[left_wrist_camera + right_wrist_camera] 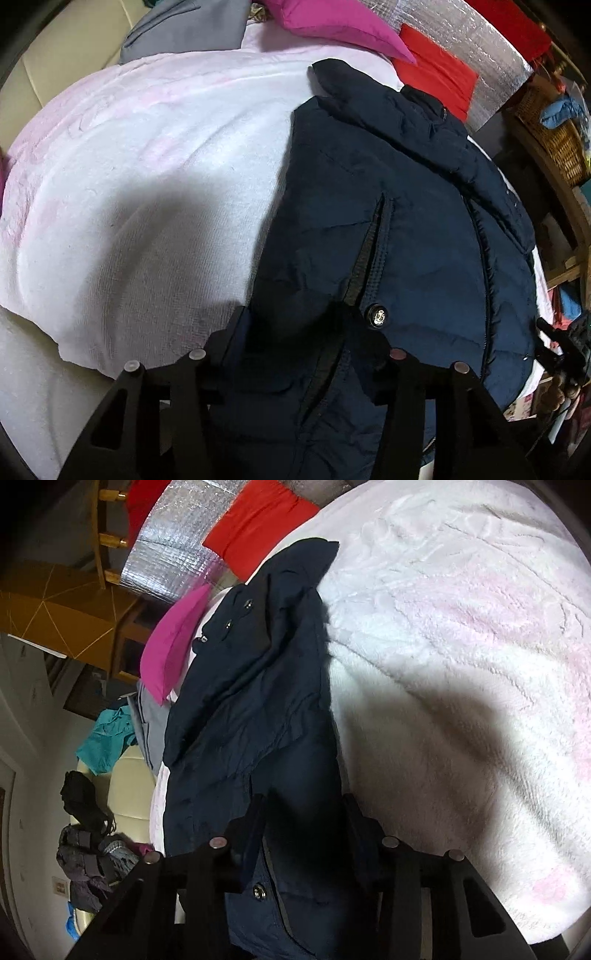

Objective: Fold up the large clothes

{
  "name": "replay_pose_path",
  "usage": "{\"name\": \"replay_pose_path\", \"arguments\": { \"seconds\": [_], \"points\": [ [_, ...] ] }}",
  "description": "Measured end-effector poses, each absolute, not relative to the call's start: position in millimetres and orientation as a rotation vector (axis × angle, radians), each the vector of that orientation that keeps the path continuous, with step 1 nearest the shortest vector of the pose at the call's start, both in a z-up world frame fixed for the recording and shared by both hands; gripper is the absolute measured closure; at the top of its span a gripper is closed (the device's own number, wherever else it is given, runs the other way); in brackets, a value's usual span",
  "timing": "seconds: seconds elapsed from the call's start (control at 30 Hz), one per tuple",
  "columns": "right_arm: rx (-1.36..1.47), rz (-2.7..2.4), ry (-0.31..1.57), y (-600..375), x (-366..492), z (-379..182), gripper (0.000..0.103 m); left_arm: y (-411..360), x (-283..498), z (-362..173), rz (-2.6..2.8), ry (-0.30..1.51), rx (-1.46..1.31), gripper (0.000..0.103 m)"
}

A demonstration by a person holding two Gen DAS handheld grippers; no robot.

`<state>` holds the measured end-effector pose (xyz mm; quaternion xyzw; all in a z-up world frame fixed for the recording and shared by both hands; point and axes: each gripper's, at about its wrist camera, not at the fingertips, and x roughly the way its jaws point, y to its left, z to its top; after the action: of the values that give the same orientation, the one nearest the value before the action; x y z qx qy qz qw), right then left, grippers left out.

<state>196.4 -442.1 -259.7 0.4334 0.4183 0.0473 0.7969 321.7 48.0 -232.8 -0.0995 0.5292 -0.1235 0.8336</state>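
Note:
A dark navy padded jacket (406,221) lies spread front up on a white and pink fleece blanket (147,166), with a snap button (376,316) by its placket. My left gripper (299,321) is down on the jacket's near hem. Its left finger sits at the jacket's side edge and its right finger rests on the cloth, which lies flat and unpinched between them. In the right wrist view the same jacket (251,701) runs away from me, collar far. My right gripper (304,805) straddles the near hem at the edge beside the blanket (461,627). Shadow hides the pads.
A magenta pillow (332,22), a red cloth (439,74) and a silver foil sheet (491,48) lie at the head end. A grey garment (184,29) is at the far left. A wicker basket (554,129) stands on wooden shelves on the right. Clothes are heaped on a cream seat (125,786).

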Motion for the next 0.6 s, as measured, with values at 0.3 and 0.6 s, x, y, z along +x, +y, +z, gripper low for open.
{"name": "replay_pose_path", "arguments": {
  "seconds": [0.3, 0.6],
  "points": [
    [0.717, 0.077, 0.851, -418.3, 190.7, -238.6, 0.090, 38.3, 311.2, -231.7, -0.348, 1.097, -0.169, 0.087],
    [0.680, -0.003, 0.767, -431.7, 185.4, -217.7, 0.094, 20.1, 308.1, -234.7, -0.400, 1.111, -0.095, 0.087]
  ]
}}
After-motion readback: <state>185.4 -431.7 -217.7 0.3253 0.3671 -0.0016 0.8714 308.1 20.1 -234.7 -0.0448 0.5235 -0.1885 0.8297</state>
